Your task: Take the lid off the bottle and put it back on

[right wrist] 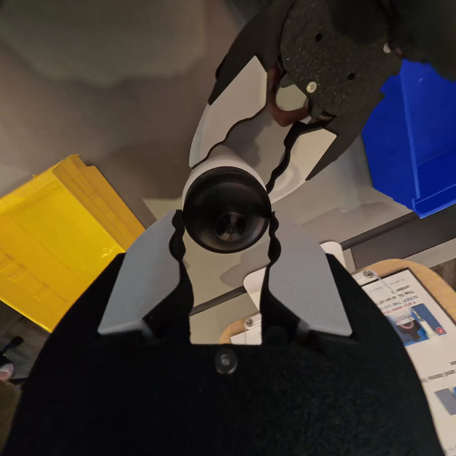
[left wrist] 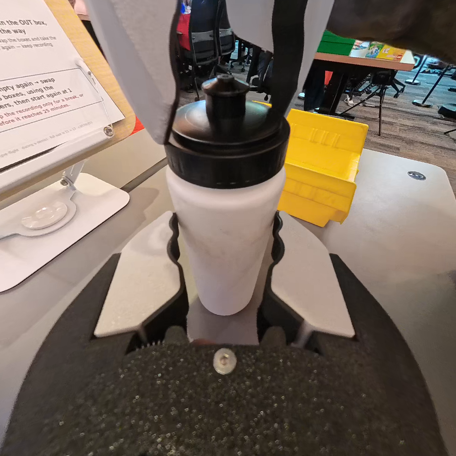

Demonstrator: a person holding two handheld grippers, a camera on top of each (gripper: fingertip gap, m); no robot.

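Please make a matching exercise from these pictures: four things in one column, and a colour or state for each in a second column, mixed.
Things:
1. bottle
2. lid
3. bin beside the bottle
4. bin at the right edge of the right wrist view

Descriptions:
a. blue
b. black, sitting on the bottle
c. white, held by the left hand-held gripper
d. yellow

Pairs: 1-c, 2-b, 3-d, 4-a
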